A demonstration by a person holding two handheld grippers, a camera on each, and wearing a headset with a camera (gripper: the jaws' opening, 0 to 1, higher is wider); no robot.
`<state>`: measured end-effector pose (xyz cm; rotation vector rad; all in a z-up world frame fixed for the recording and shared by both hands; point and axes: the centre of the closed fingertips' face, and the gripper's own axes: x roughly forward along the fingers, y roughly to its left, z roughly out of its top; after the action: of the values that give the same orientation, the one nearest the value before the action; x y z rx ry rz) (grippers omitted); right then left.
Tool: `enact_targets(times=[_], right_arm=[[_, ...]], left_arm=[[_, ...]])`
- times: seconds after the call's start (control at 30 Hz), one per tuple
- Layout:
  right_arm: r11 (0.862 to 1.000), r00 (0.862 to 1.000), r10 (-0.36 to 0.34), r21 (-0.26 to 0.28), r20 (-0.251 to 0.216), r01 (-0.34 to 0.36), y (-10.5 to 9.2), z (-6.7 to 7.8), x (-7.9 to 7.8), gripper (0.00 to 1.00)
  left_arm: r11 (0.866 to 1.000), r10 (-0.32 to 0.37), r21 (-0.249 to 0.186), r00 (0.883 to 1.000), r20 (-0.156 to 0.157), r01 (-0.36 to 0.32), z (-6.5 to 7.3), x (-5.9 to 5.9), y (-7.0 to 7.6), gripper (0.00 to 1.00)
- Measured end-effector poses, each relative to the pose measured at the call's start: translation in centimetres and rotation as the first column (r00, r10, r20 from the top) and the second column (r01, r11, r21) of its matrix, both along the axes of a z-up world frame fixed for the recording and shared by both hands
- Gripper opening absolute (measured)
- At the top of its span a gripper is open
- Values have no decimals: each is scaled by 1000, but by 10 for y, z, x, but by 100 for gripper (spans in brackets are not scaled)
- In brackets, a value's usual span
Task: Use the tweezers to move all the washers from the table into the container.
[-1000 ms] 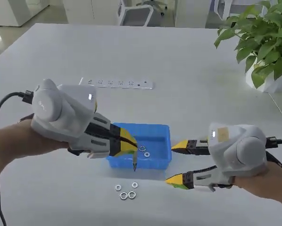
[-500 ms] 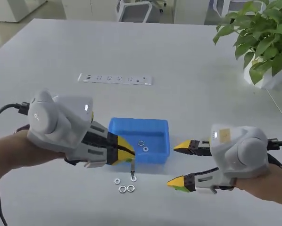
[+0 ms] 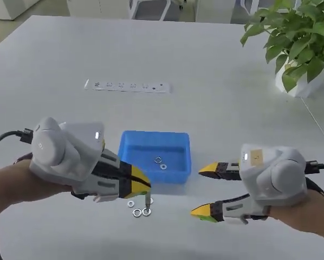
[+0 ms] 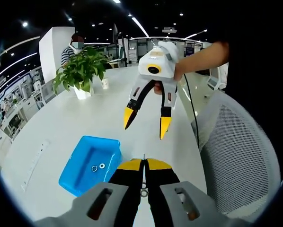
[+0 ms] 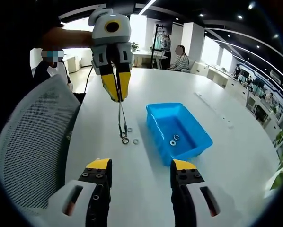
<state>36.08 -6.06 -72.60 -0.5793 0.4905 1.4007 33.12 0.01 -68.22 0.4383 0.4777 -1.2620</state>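
Three small metal washers (image 3: 137, 211) lie on the white table just in front of a blue container (image 3: 178, 142), which holds two more washers (image 3: 160, 163). My left gripper (image 3: 142, 186) is shut on thin tweezers (image 3: 147, 199) that point down, their tips at the loose washers (image 5: 125, 140). I cannot tell whether the tips grip one. In the right gripper view the left gripper (image 5: 118, 90) hangs over the table with the tweezers (image 5: 121, 118) below it. My right gripper (image 3: 202, 190) stands open and holds nothing, to the right of the container (image 5: 198, 142).
A white power strip (image 3: 128, 86) lies beyond the container. A potted plant (image 3: 297, 43) stands at the far right corner of the table (image 3: 232, 108). A mesh chair (image 4: 241, 156) stands at the near edge. People sit at desks in the background.
My left gripper has drawn back from over the container's front edge and lowered, bringing the tweezers' tips down to the loose washers. The right gripper has stayed put. The head camera has shifted.
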Motion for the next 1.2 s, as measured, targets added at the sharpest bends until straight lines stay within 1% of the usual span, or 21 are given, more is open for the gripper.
enact_targets(times=[0.07, 0.13, 0.2, 0.27, 0.33, 0.43, 0.47, 0.53, 0.6, 0.8, 0.97, 1.2], right_arm=[[1000, 1000, -3, 0, -1, 3, -1, -1, 0, 51], [1000, 1000, -4, 0, -4, 4, -2, -2, -1, 50], [1000, 1000, -6, -2, -6, 6, -3, -3, -1, 50], [1000, 1000, -7, -3, -8, 7, -3, -4, -2, 50], [1000, 1000, -8, -3, -11, 8, -3, -4, -2, 50], [1000, 1000, -8, -4, -13, 8, -3, -5, -3, 50], [1000, 1000, -8, -4, -14, 8, -3, -5, -3, 50], [1000, 1000, -8, -5, -15, 8, -3, -6, -3, 50], [1000, 1000, -7, -6, -15, 7, -3, -6, -4, 50], [1000, 1000, -1, -6, -20, 1, -1, -8, -4, 50], [1000, 999, 30, 8, -22, -30, 7, -9, -8, 47], [995, 995, 98, 27, -25, -97, 29, -13, -13, 41]], left_arm=[[1000, 1, 4, 1000, -5, -1, -3, -1, 0, 5], [1000, 2, 6, 1000, -1, -2, -6, -1, 1, 5], [1000, 5, 1, 1000, -10, -5, -7, -1, 0, 5], [1000, 5, 2, 1000, -7, -5, -10, -1, 0, 5], [1000, 5, -1, 1000, -15, -5, -11, -1, 0, 5], [1000, 1, 5, 1000, -13, -1, -14, -1, 0, 5], [1000, 5, -7, 1000, -15, -5, -13, -1, 0, 5], [1000, 8, -6, 1000, -10, -8, -13, 0, 1, 5], [1000, 8, -11, 1000, -16, -8, -13, 0, 1, 5], [1000, 6, -11, 1000, -16, -6, -14, -1, 2, 5], [1000, -9, -8, 1000, -14, 9, -14, -2, 1, 5], [1000, -27, 2, 999, -19, 27, -14, 0, 0, 5]])
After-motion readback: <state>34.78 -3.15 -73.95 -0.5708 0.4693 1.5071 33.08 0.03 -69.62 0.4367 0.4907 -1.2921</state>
